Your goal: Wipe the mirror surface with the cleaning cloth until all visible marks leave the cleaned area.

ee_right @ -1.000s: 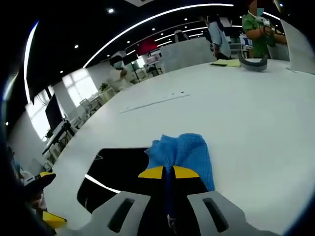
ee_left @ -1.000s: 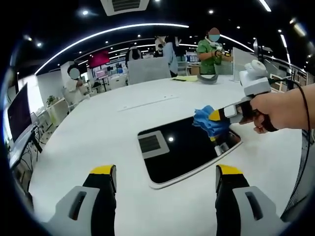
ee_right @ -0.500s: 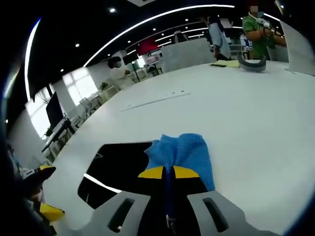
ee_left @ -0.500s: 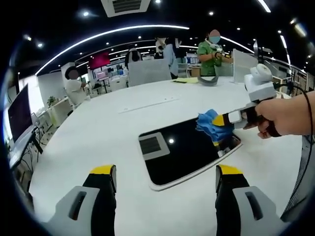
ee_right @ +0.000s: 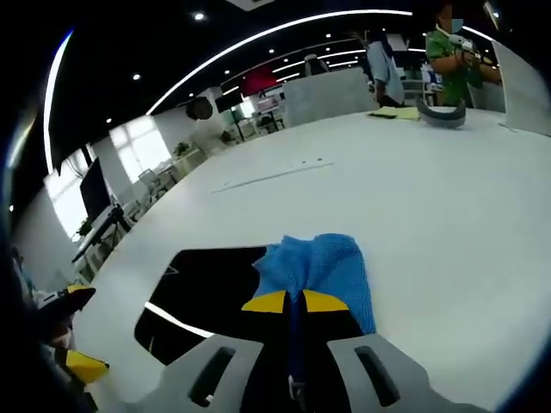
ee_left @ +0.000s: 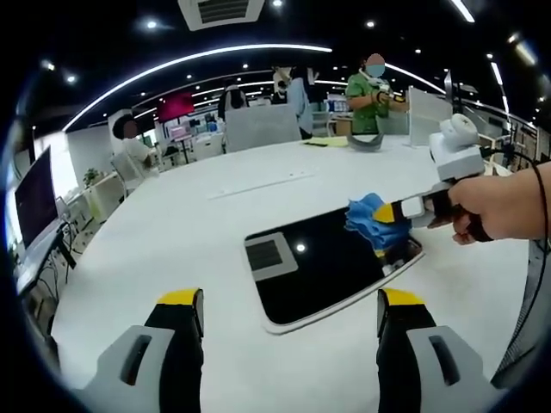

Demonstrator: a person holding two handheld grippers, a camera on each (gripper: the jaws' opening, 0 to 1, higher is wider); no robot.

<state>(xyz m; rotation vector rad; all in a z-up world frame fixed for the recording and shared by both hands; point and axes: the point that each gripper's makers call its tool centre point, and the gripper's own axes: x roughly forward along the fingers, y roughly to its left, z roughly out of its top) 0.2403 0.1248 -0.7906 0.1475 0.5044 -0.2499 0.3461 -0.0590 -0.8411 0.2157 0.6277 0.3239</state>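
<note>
A dark rectangular mirror (ee_left: 323, 267) with a white rim lies flat on the white table (ee_left: 172, 249). My right gripper (ee_left: 385, 213) comes in from the right, held by a hand (ee_left: 504, 202), and is shut on a blue cleaning cloth (ee_left: 372, 217) that rests on the mirror's far right corner. In the right gripper view the cloth (ee_right: 323, 265) bunches out past the closed yellow-tipped jaws of the right gripper (ee_right: 294, 301), over the mirror (ee_right: 211, 288). My left gripper (ee_left: 288, 301) stands open above the table in front of the mirror's near edge, holding nothing. It shows again as the left gripper (ee_right: 73, 331) at the left edge.
A grey curved object (ee_left: 366, 140) and a yellow sheet (ee_left: 325, 138) lie at the table's far side. Several people (ee_left: 372, 90) stand or sit beyond the table. A monitor (ee_left: 34, 198) is at the left. A white panel (ee_right: 525, 86) stands at the far right.
The right gripper with the cloth has slid a little right and away along the mirror's far corner. The left gripper has kept still.
</note>
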